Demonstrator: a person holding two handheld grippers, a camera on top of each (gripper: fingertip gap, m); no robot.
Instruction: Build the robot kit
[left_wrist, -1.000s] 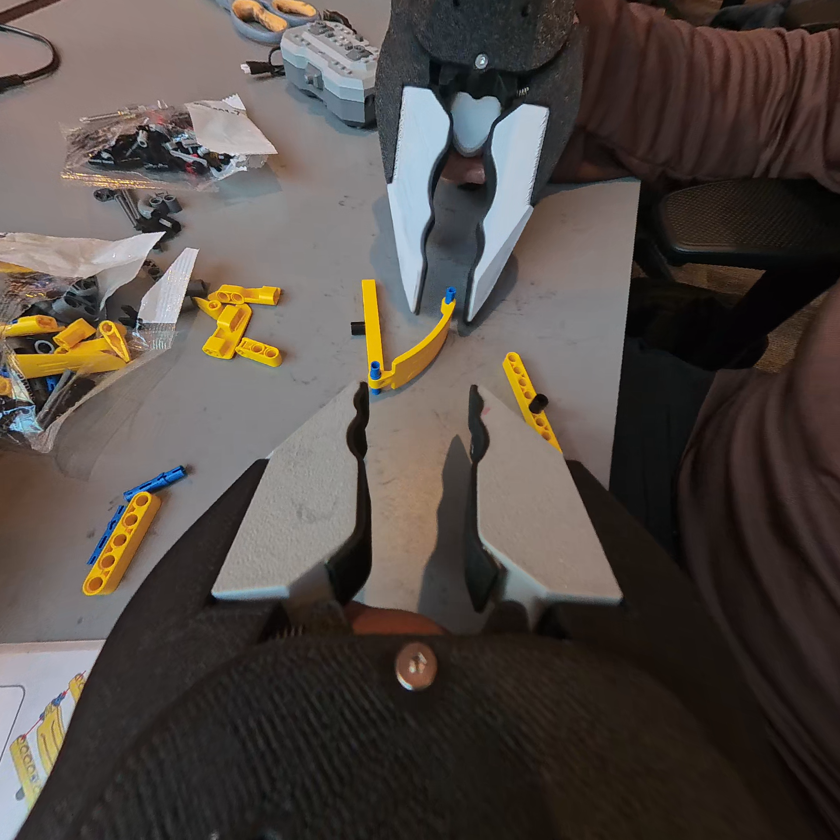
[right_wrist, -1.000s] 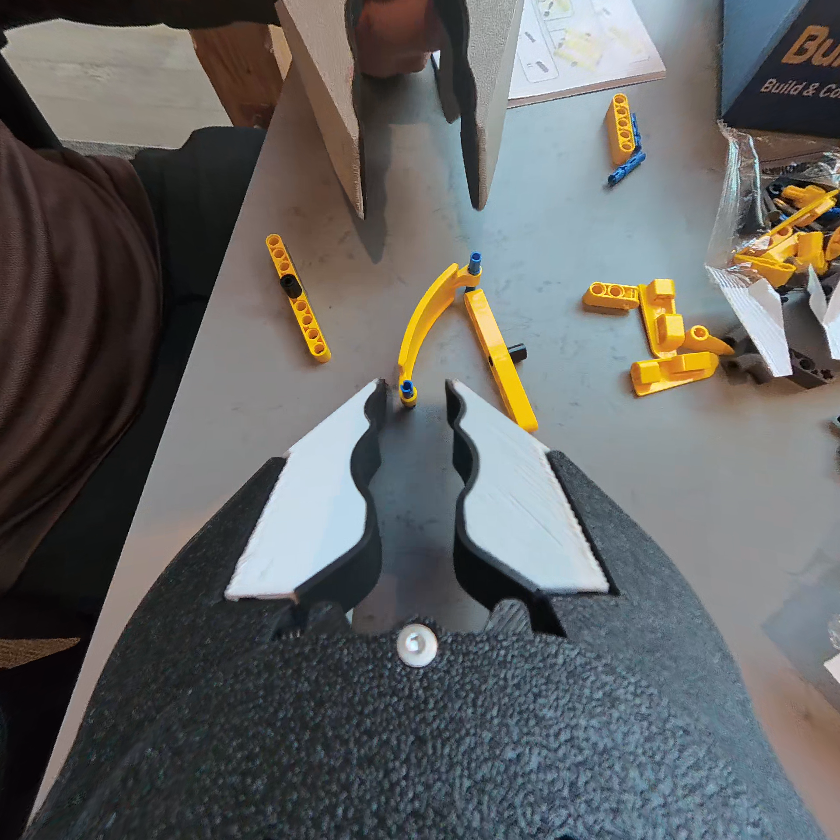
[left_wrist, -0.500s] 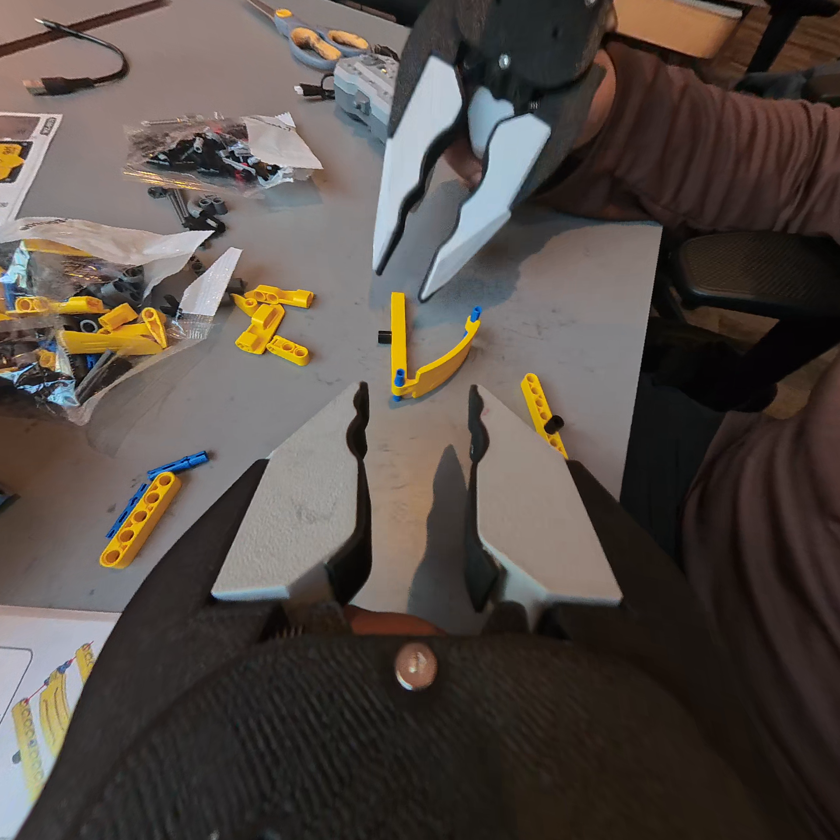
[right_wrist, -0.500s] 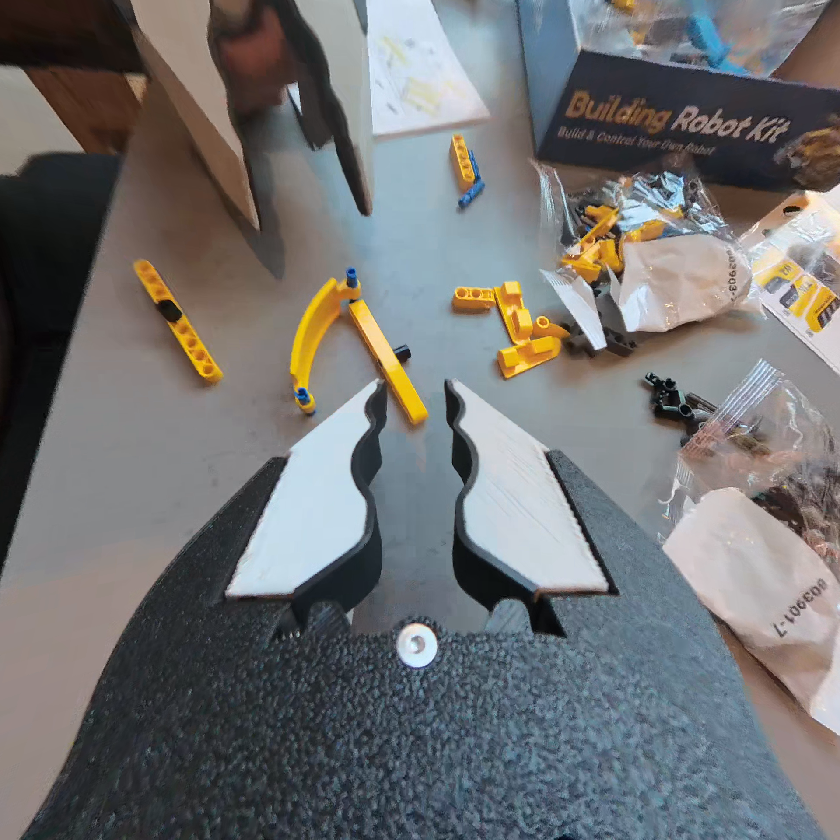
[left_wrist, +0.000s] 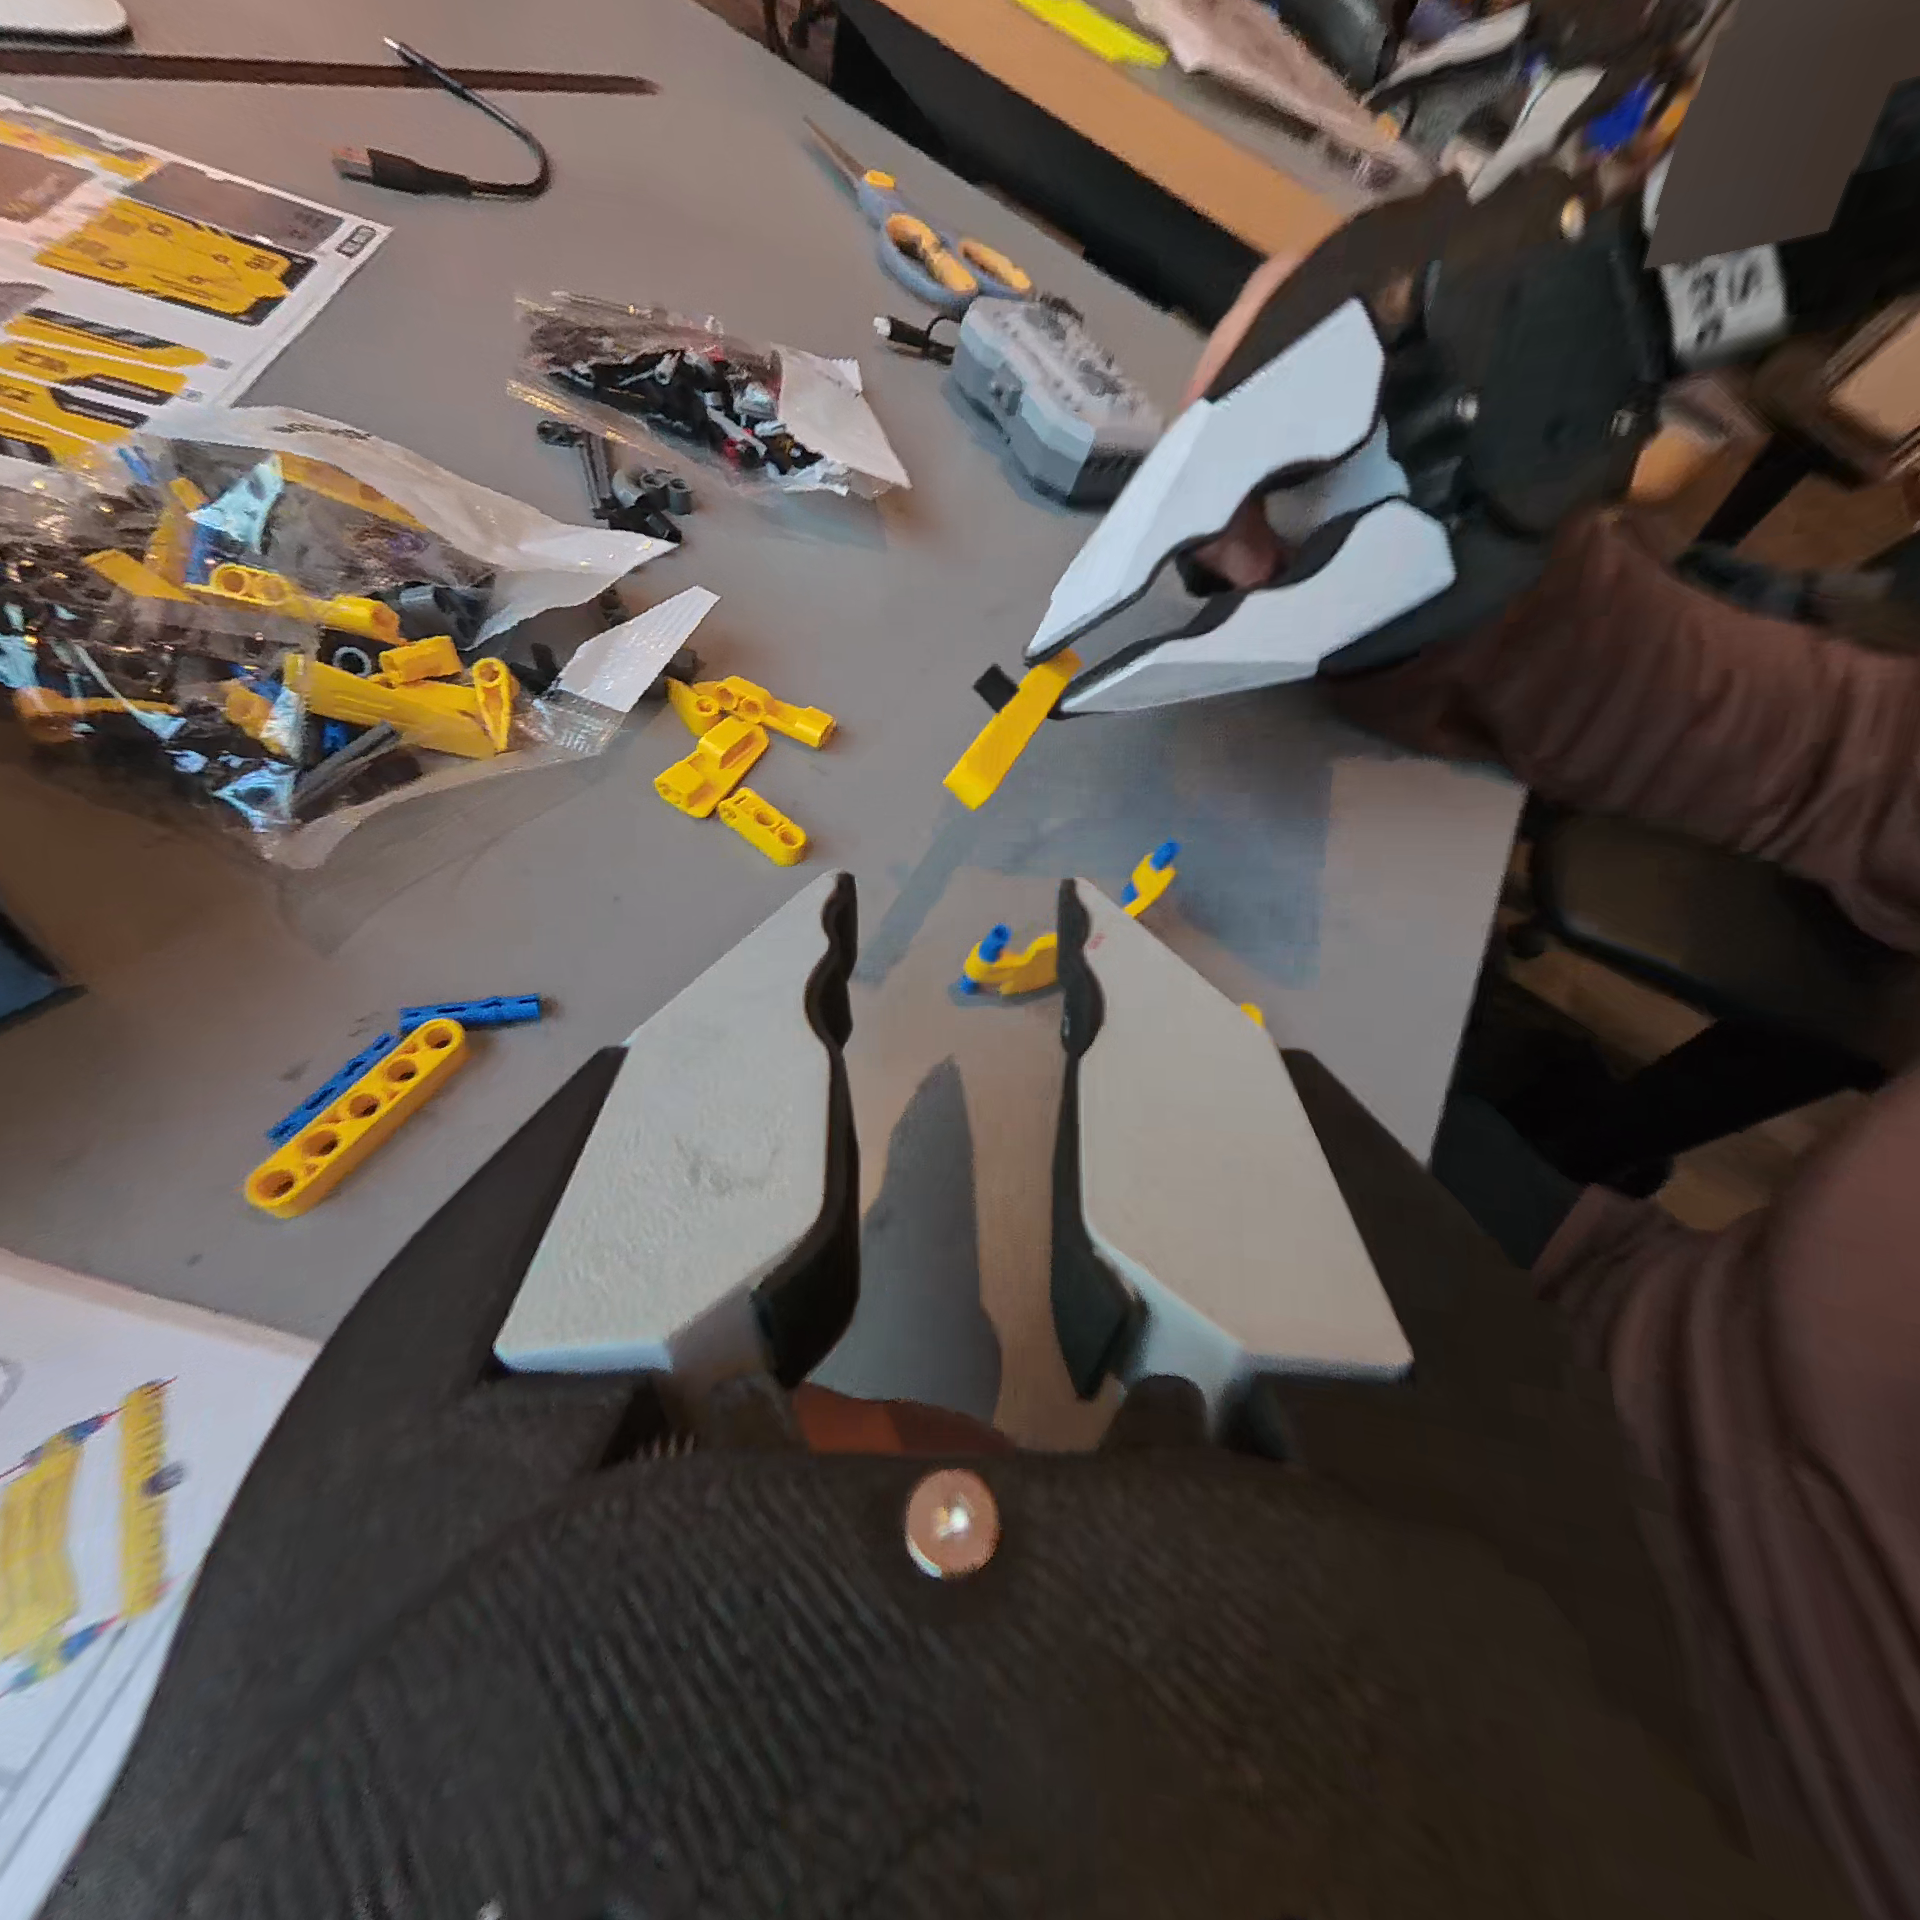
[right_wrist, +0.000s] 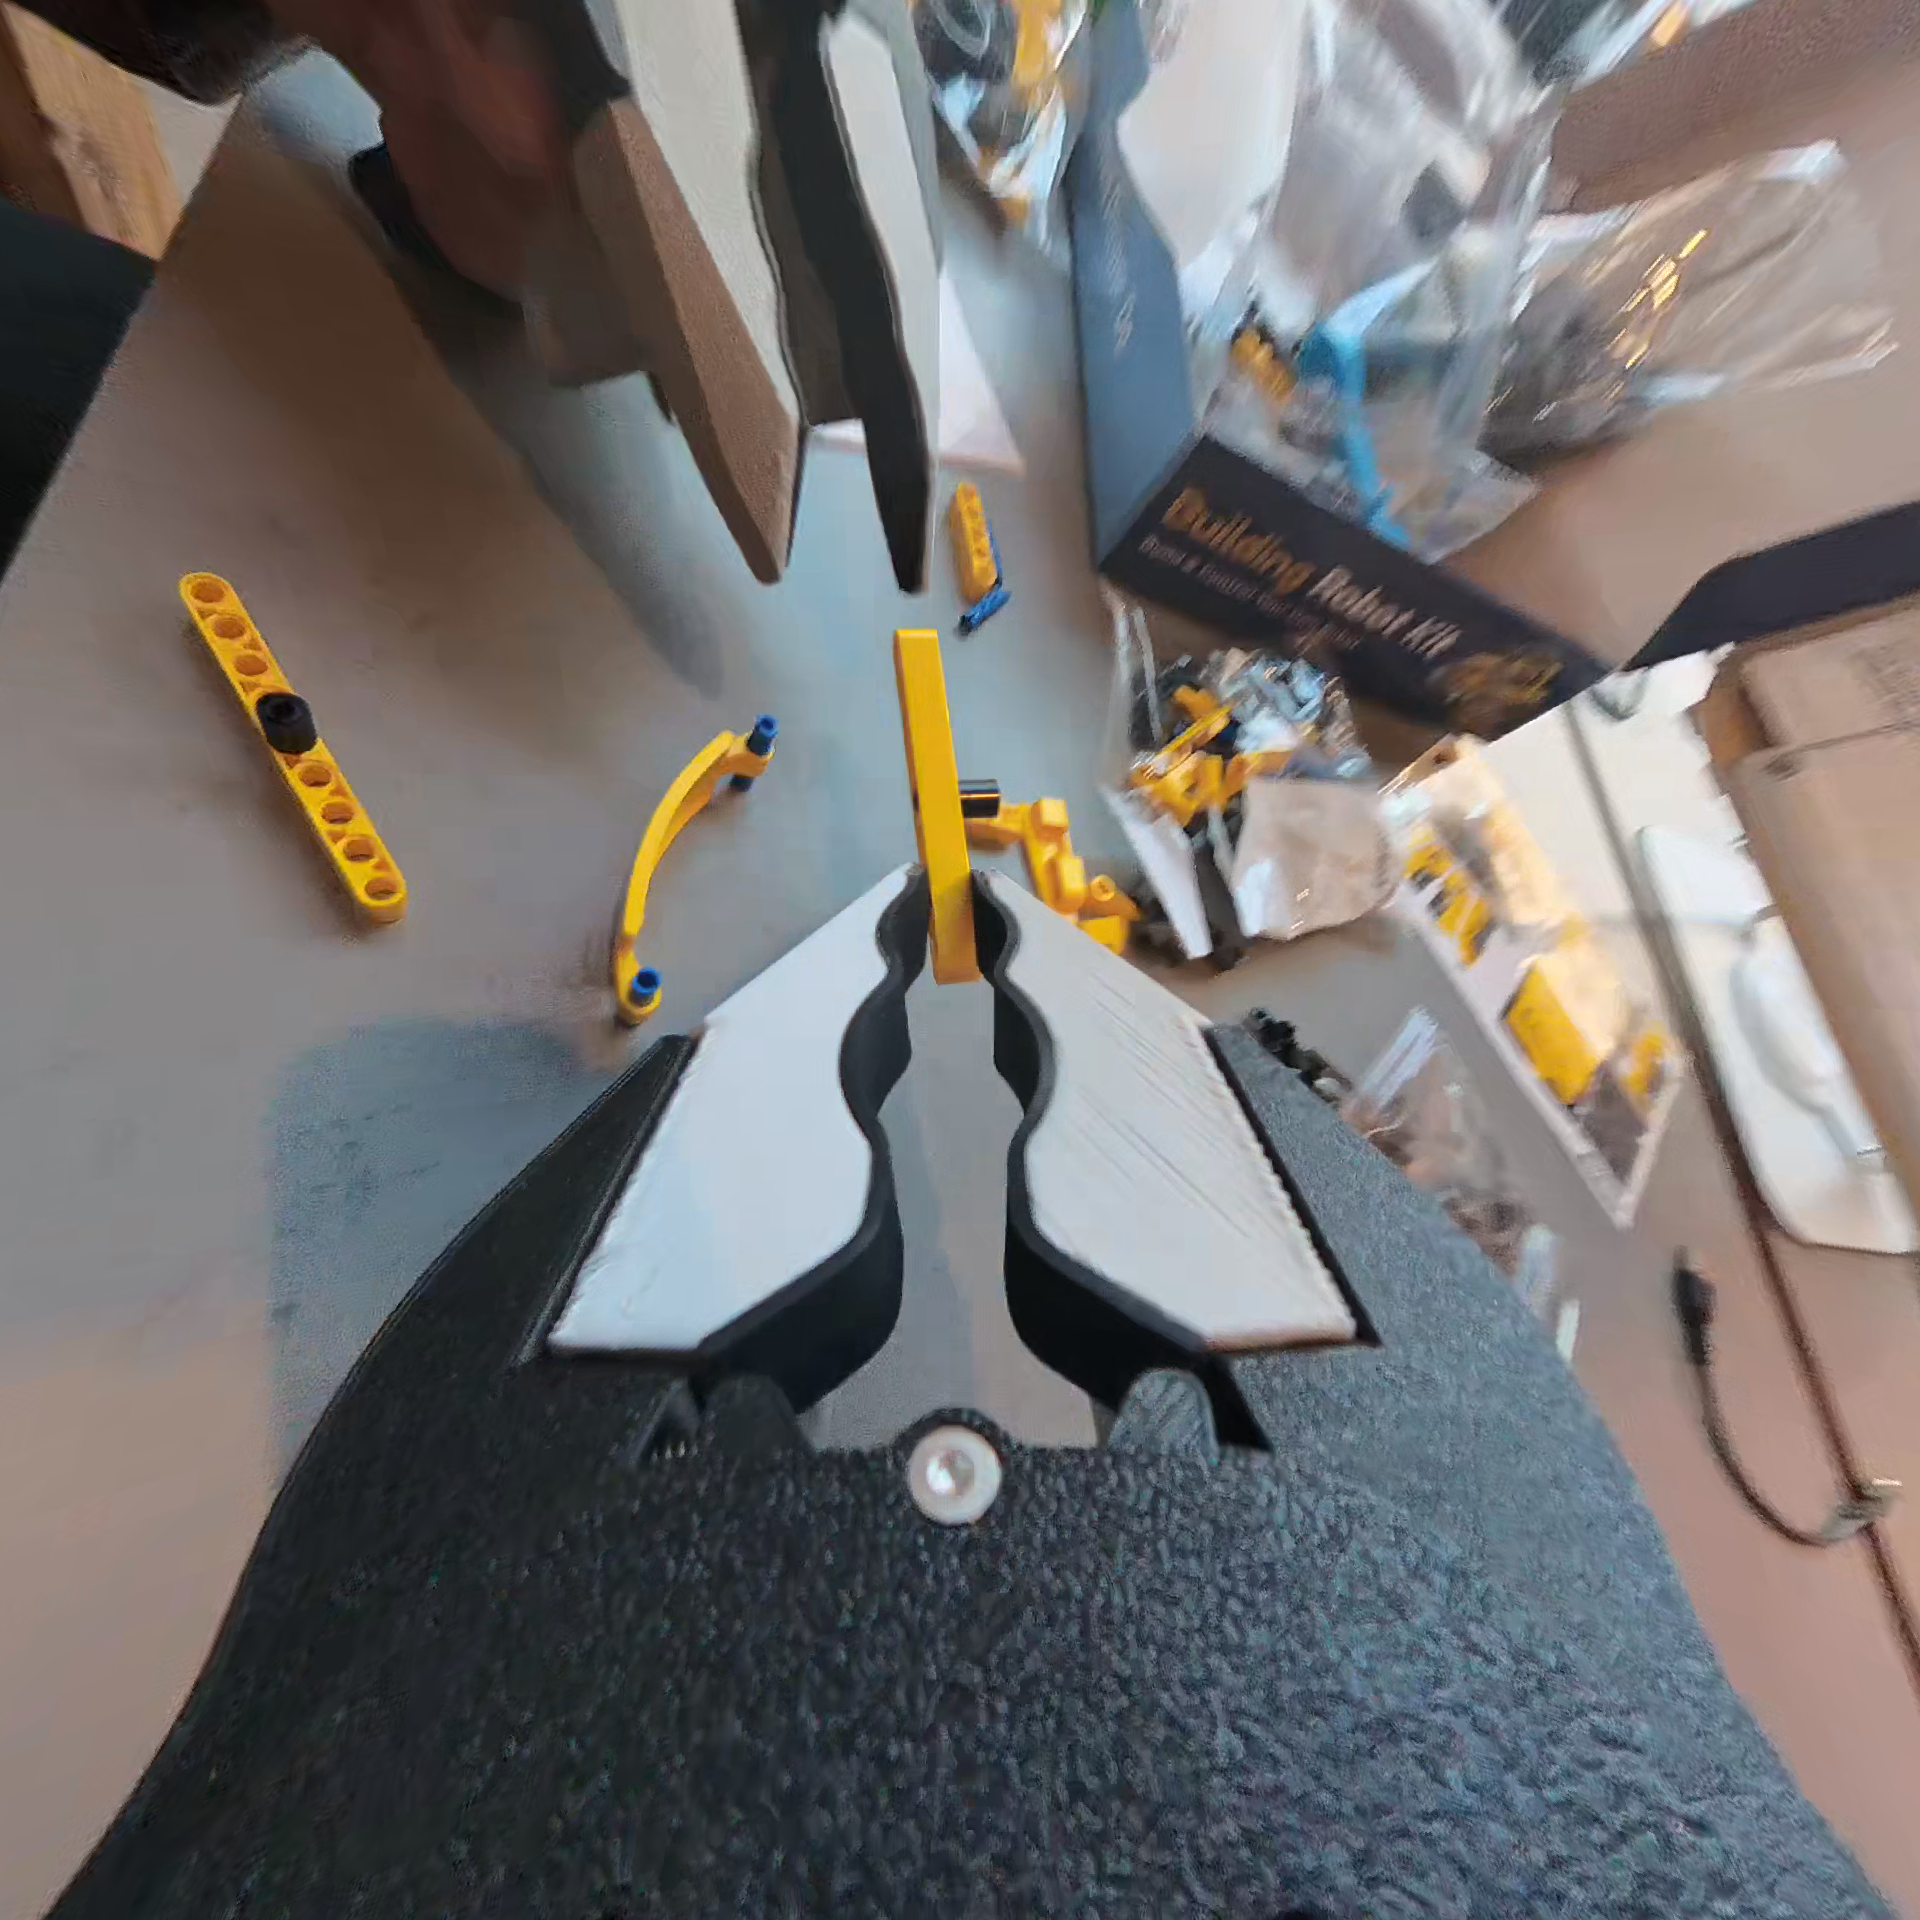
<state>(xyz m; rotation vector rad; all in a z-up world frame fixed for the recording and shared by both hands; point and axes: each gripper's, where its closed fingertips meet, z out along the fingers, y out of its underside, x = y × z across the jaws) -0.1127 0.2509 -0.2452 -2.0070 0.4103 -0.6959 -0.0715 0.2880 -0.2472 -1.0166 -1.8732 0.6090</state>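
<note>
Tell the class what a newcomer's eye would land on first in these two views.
The right gripper is shut on a straight yellow plastic beam with a black pin, raised off the grey table. The left gripper hangs open near a curved yellow piece with blue pins. Torn clear bags of yellow parts lie beyond.

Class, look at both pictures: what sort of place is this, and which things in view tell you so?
Probably a hobby or workshop desk used for building a toy kit. A grey table carries opened bags of parts, printed instructions and scissors. The right gripper holds a yellow beam.
</note>
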